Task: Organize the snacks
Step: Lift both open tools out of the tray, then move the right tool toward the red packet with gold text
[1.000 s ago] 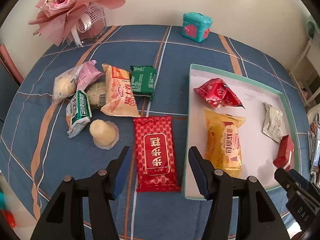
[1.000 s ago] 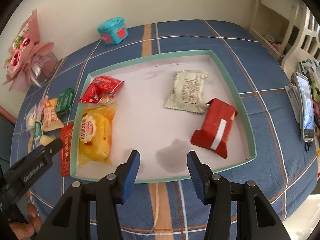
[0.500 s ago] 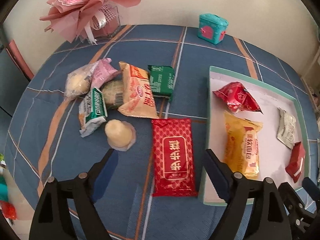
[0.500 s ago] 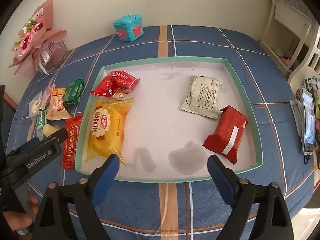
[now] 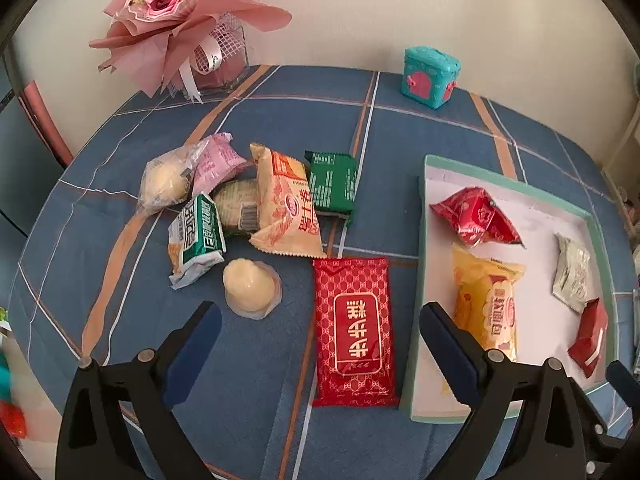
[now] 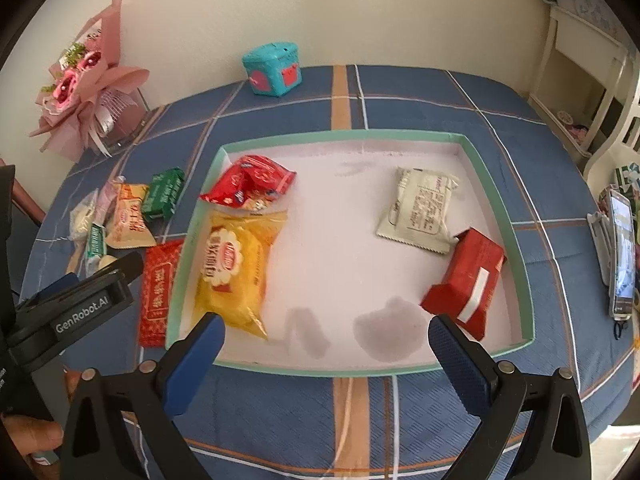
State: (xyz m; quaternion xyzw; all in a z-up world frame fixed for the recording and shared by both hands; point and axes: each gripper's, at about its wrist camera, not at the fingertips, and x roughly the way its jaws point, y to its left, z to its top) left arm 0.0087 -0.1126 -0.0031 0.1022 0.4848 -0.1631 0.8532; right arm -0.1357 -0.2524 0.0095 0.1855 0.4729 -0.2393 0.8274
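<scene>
Lying lengthwise toward camera: red packet [image 5: 354,330]

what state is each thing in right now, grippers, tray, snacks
left gripper: jaws just opened wide, nothing between them
right gripper: jaws just opened wide, empty
tray: open-topped, holds four snacks
yellow bread pack: flat in tray, sealed
red flat pack: on cloth, beside tray, below left gripper
snack pile: outside tray, packs overlapping
phone: screen lit
</scene>
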